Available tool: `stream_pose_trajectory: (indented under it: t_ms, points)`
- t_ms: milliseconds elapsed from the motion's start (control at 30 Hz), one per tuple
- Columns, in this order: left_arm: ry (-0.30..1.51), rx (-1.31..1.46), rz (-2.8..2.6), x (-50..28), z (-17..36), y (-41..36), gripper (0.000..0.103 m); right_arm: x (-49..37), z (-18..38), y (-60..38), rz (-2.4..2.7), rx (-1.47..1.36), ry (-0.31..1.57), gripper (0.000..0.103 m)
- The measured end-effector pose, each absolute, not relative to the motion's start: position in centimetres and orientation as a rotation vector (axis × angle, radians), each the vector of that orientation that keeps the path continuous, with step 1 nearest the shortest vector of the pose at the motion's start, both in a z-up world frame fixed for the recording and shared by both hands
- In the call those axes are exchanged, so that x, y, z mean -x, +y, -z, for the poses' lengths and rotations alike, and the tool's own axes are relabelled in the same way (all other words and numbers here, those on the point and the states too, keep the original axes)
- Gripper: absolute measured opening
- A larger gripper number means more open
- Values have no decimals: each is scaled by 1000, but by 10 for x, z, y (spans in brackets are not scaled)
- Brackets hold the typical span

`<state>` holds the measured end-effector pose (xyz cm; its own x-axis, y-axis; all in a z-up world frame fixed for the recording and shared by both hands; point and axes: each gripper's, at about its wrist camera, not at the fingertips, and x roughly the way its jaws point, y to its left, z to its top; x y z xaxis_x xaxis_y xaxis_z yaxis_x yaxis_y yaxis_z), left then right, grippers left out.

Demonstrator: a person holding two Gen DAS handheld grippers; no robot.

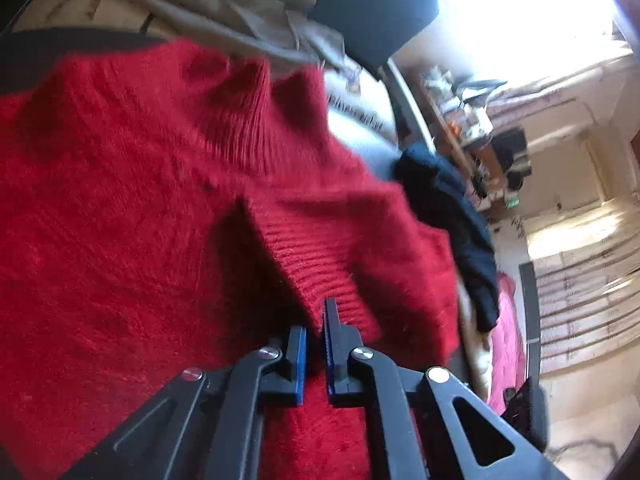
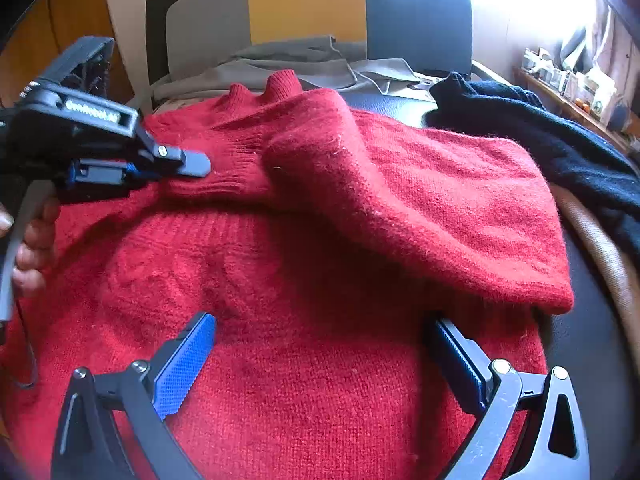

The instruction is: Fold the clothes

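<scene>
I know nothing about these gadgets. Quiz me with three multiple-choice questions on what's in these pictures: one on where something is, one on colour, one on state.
1. Where does the dark navy garment lie?
A. beside the sweater, toward the window
B. under the sweater
C. on the floor

2. What colour is the sweater?
A. grey
B. red
C. yellow

3. How is the right gripper?
A. shut on cloth
B. open
C. out of sight

Answers: 1 A, it lies past the sweater's edge; 2 B, the knit is red; 3 B, its blue pads stand wide apart, unlike the left gripper, shut on the cuff.
</scene>
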<state>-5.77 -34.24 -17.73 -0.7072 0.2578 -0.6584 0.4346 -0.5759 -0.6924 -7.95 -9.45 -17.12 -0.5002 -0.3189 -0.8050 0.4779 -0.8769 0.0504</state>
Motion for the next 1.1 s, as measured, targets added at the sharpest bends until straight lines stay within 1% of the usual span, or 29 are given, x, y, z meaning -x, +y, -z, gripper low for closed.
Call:
stream_pose_trajectory:
  t_ms: [100,200,367,433,567,733,900,1033,1100]
  points:
    - [1392,-1018,2496,46,151,-350,5,80,171,-92,2365,-1212,226,103]
    - [1369,-904,2552,31,120,-359,5,80,167,-86,2356,-1198,166,103]
    - [1297,-803,2599,0,82,-370,5,79,158,-65,2323,-1177,-72,103]
    - [1266,-792,2605,-15,74,-374,5,79,159,-59,2320,-1187,-122,103]
    - [1211,-848,2573,-40,82,-377,5,75,163,-55,2316,-1180,-170,103]
    - [1227,-865,2495,-75,112,-383,5,75,166,-49,2302,-1161,-218,103]
    - [1219,-872,2415,-110,135,-393,5,79,168,-39,2272,-1130,-317,103]
    - [1151,-916,2352,-126,149,-404,5,80,168,-38,2269,-1123,-329,103]
    - [1075,-955,2323,-126,154,-406,5,79,168,-38,2272,-1124,-322,103]
